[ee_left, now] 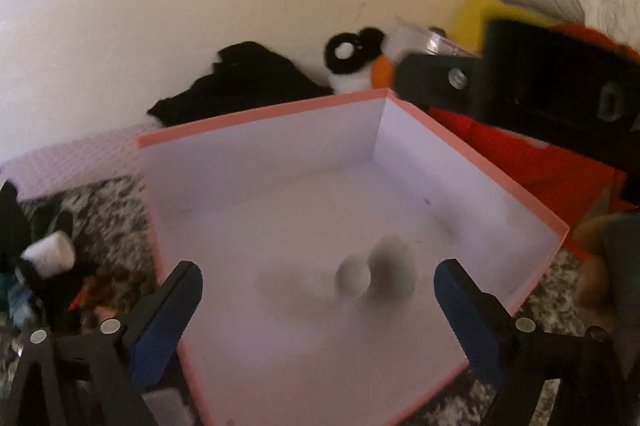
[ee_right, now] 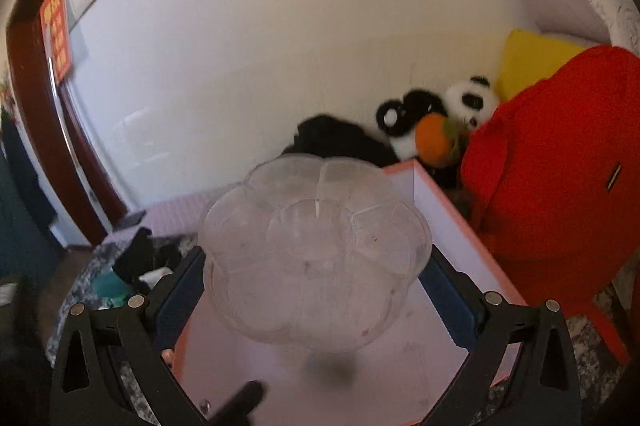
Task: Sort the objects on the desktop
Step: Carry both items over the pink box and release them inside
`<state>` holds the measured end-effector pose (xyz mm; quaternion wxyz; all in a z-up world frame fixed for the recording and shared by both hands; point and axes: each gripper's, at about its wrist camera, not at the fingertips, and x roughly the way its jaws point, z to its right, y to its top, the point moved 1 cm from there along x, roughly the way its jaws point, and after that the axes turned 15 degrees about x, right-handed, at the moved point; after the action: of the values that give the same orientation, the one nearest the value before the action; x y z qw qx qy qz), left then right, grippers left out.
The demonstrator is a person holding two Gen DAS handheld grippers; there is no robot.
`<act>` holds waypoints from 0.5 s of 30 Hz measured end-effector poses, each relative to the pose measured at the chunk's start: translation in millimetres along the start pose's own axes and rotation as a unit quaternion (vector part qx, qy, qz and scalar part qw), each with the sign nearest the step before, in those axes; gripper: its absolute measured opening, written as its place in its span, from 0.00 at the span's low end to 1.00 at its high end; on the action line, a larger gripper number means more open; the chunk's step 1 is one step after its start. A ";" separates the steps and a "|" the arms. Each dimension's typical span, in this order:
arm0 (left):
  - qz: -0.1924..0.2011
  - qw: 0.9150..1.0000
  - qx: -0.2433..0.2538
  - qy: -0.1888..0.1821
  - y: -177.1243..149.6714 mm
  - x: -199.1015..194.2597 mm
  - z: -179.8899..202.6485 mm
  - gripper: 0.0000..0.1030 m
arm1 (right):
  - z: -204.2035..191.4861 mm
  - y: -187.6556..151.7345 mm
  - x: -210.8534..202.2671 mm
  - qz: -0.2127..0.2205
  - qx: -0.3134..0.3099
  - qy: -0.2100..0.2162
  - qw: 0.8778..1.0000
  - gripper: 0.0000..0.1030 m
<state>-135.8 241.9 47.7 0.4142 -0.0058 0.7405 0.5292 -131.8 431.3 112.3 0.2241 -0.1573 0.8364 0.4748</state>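
Pink box (ee_left: 264, 119) with white inside walls sits dead center in both wrist views, on a speckled black-and-white tabletop (ee_left: 112, 209). Left gripper (ee_left: 318, 310) hangs over the near edge of the box with its blue-padded fingers (ee_left: 160, 330) spread wide apart and nothing between them. On the box floor there's a small pale ball (ee_left: 353, 278), kinda blurry, with a dark shadow right beside it.

Right gripper (ee_right: 316, 286) is over the same box and is clamped on a clear plastic container (ee_right: 316, 246) with a scalloped, flower-like shape; both pads press against its sides and it's held up above the box opening. Can't tell if anything's inside it.

Behind the box against the white wall: a black cloth (ee_left: 240, 81), a panda plush (ee_right: 472, 99) with an orange ball-looking thing (ee_right: 432, 139), a yellow cushion (ee_right: 532, 61) and a big red bag (ee_right: 560, 161) on the right. Some dark clutter sits on the table left of the box.
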 end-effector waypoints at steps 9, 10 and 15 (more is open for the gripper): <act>0.010 0.997 -0.048 0.060 -45.0 -76.9 -64.2 0.99 | -44.6 -26.0 -34.9 0.024 -0.025 0.022 0.999 1.00; 0.012 0.996 -0.054 0.073 -54.4 -86.7 -75.9 0.99 | -51.4 -30.4 -39.8 0.023 -0.028 0.029 0.999 1.00; 0.010 0.986 -0.097 0.138 -107.0 -133.0 -141.7 0.99 | -95.5 -59.6 -43.5 0.006 -0.063 0.064 0.996 1.00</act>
<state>-86.7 26.0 60.5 0.3004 -0.1109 0.7357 0.5968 -88.1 321.2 134.9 0.1572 -0.1959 0.8185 0.5167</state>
